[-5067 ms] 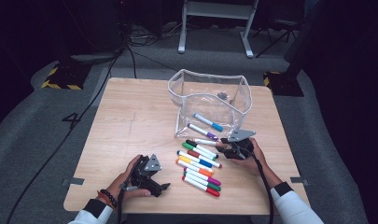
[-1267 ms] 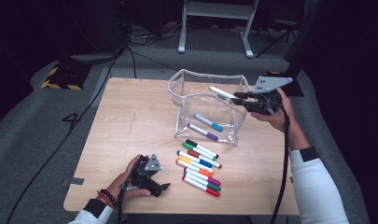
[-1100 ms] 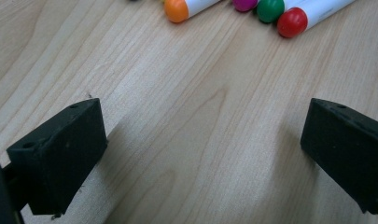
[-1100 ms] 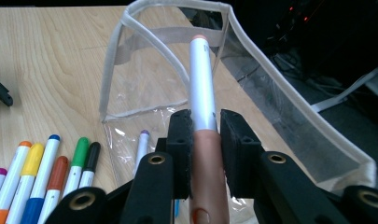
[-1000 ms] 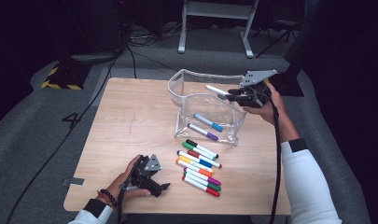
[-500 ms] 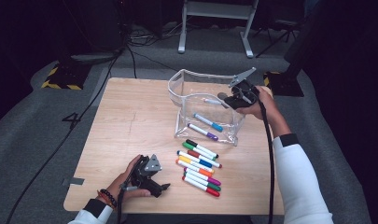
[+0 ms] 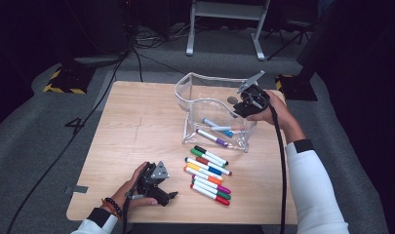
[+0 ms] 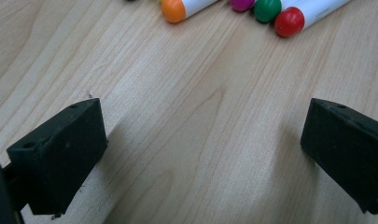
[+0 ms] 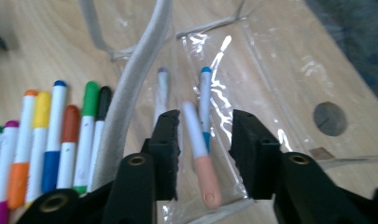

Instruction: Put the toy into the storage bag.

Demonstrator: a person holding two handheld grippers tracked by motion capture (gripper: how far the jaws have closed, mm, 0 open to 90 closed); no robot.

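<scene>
A clear plastic pouch (image 7: 205, 105) stands open at the back of the wooden table (image 7: 131, 126). My right gripper (image 7: 242, 106) hangs over its right rim, pointing in. Its jaws have just been opening; the right gripper (image 9: 203, 116) is open, and a white marker with a salmon cap (image 9: 205, 172) lies loose between the pads, over the pouch floor. A blue-capped marker (image 9: 205, 100) and a purple-capped one (image 9: 161, 88) lie inside. My left gripper (image 7: 170, 196) rests on the table at the front left, and the left gripper (image 8: 200, 154) is open with bare wood between its jaws.
A row of several coloured markers (image 7: 208, 174) lies in front of the pouch, between the two grippers; their caps (image 8: 173, 10) are just beyond the left jaws. A round hole (image 9: 330, 118) marks the table under the pouch. Grey floor, cables and a stand surround the table.
The right gripper came down and leftward from above the pouch's rim into its mouth. Its jaws spread and the salmon-capped marker is no longer gripped. The left gripper stayed put.
</scene>
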